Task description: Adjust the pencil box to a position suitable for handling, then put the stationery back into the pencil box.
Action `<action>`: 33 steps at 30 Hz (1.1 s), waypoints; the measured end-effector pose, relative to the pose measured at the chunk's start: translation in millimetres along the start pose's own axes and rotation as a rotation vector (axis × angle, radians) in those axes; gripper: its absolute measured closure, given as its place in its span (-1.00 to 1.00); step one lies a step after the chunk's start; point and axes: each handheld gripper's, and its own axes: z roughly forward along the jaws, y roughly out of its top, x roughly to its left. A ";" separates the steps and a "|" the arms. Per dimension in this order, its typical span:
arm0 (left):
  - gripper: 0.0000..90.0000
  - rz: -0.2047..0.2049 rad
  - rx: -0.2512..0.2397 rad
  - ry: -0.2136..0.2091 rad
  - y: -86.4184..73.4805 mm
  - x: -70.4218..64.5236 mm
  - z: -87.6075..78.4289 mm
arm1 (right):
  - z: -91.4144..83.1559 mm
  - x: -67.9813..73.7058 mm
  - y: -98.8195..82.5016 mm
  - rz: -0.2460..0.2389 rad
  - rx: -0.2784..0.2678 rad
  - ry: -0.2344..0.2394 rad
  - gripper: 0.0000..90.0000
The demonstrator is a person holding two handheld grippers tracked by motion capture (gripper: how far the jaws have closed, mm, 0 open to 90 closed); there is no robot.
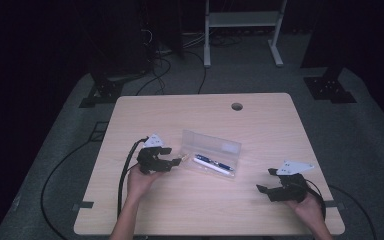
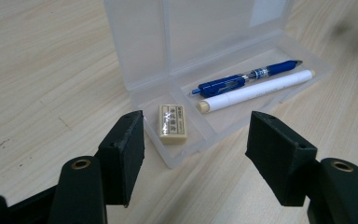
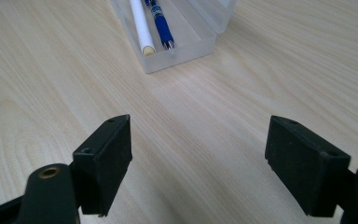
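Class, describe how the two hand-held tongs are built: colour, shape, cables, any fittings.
Both tongs, left and right, are black, each topped by a grey three-cornered plate and trailing a black cable. The blocky pads are matte black, on arms with brass-coloured rivets. Forearms are bare, without sleeves.

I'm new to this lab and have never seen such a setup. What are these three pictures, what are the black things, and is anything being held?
A person sits at a wooden table with a hand-held two-jaw tool in each hand: the left gripper and the right gripper. The high view comes from a fixed camera above. The other two come from cameras riding on each gripper, so the black blocks at the bottom are its own jaws.

On the table lies a clear plastic case with its lid open. It contains an eraser, a blue pen and a white pen.

Nothing is held: both grippers are open with nothing between their jaws, the left right beside the eraser end of the case.
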 end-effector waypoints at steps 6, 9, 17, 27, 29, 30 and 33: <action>-0.25 0.001 -0.002 -0.007 -1.0 -1.3 -3.6 | 0.4 -1.5 -0.6 0.000 0.004 0.000 -0.50; -0.28 0.005 0.000 -0.008 -0.7 -2.5 -5.6 | -0.5 -1.5 -1.3 0.000 0.005 -0.003 -0.50; -0.37 0.008 0.003 -0.014 -1.5 -3.7 -9.4 | -3.1 -2.7 -3.1 0.006 0.000 -0.015 -0.50; -0.41 0.011 -0.005 -0.021 -10.4 -10.5 -13.2 | -0.6 -1.3 -3.1 0.003 0.010 -0.006 -0.51; -0.45 0.009 -0.002 -0.024 -10.8 -10.8 -14.7 | -0.8 -1.7 -3.8 0.004 0.009 -0.007 -0.51; -0.45 0.009 -0.009 -0.023 -11.2 -11.5 -15.8 | -1.1 -1.9 -4.0 0.007 0.010 -0.007 -0.51; -0.46 0.011 -0.017 -0.022 -13.8 -12.7 -18.4 | -1.4 -2.7 -3.7 0.009 0.008 -0.010 -0.52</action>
